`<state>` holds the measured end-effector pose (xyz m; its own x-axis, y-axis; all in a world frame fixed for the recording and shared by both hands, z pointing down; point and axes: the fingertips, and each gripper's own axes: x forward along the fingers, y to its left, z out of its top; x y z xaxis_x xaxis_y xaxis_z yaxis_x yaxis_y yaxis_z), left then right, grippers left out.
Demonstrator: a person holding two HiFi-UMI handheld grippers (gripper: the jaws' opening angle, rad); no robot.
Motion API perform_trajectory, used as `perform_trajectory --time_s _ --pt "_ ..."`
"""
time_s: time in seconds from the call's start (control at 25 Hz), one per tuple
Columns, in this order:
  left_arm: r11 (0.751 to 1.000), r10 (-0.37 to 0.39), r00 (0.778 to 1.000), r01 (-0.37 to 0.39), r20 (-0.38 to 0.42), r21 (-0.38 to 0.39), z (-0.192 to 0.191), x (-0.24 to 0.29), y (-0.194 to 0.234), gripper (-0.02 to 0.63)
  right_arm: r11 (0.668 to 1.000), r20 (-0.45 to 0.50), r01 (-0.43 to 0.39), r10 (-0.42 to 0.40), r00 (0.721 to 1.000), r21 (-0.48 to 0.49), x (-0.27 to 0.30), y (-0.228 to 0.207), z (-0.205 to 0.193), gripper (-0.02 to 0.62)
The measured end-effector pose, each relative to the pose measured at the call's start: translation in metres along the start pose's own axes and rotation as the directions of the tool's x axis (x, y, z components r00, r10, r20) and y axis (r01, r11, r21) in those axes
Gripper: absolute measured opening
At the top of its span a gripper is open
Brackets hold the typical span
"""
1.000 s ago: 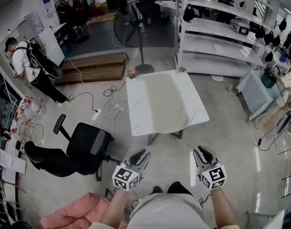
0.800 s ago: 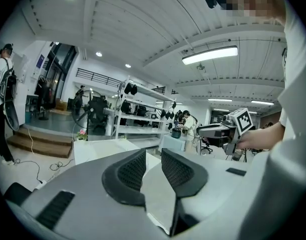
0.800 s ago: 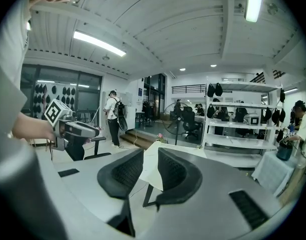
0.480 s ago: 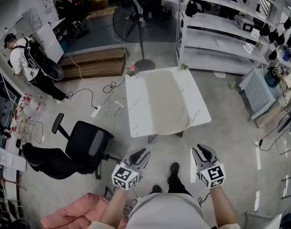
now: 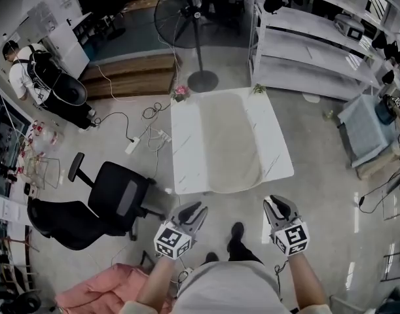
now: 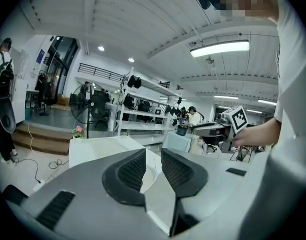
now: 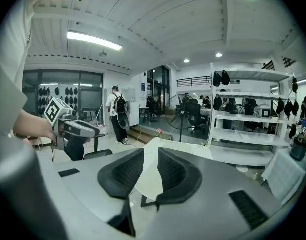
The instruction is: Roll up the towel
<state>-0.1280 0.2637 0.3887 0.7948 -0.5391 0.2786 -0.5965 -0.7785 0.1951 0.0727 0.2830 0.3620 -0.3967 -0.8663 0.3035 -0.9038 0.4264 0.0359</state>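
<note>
On the white table, a beige towel lies spread out flat.
Just short of the table's near edge, the left gripper and right gripper are held side by side, each released, jaws part-way apart with nothing between. A black chair stands left of the table.

Towel: one item, pale beige, plain. Condition: fully spread, flat, no roll begun. Both short ends are rounded. Long axis runs 12 to 6 o'clock along the white table. It sits off-centre towards 3 o'clock, with a wide bare strip of tabletop at 9 o'clock and a narrower one at 3 o'clock. Its 6 o'clock end reaches the table's near edge.
</note>
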Motion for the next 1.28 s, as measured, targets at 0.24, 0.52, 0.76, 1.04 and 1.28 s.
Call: perform_trajectory --time_s 0.24,0.52,0.76,1.04,1.28 --pt "1.0 0.027 0.999 -0.026 -0.041 0.005 0.004 0.047 0.017 0.114 0.996 -0.036 -0.088 0.087 0.996 -0.029 0.041 -0.035 0.0 0.1" --pt "0.998 0.053 0.993 -0.05 -0.108 0.028 -0.01 0.096 0.033 0.118 0.966 -0.11 -0.25 0.242 0.964 -0.068 0.082 -0.067 -0.02 0.098" --pt "0.998 0.053 0.984 -0.046 -0.171 0.048 -0.03 0.134 0.044 0.123 0.929 -0.187 -0.364 0.346 0.919 -0.066 0.106 -0.083 -0.051 0.098" --pt "0.999 0.033 0.96 -0.02 -0.278 0.047 -0.08 0.165 0.061 0.14 0.885 -0.304 -0.461 0.425 0.853 -0.055 0.131 -0.087 -0.11 0.104" --pt "0.988 -0.001 0.902 0.066 -0.432 0.136 -0.148 0.187 0.079 0.151 0.875 -0.392 -0.474 0.404 0.826 -0.096 0.159 -0.097 -0.16 0.11"
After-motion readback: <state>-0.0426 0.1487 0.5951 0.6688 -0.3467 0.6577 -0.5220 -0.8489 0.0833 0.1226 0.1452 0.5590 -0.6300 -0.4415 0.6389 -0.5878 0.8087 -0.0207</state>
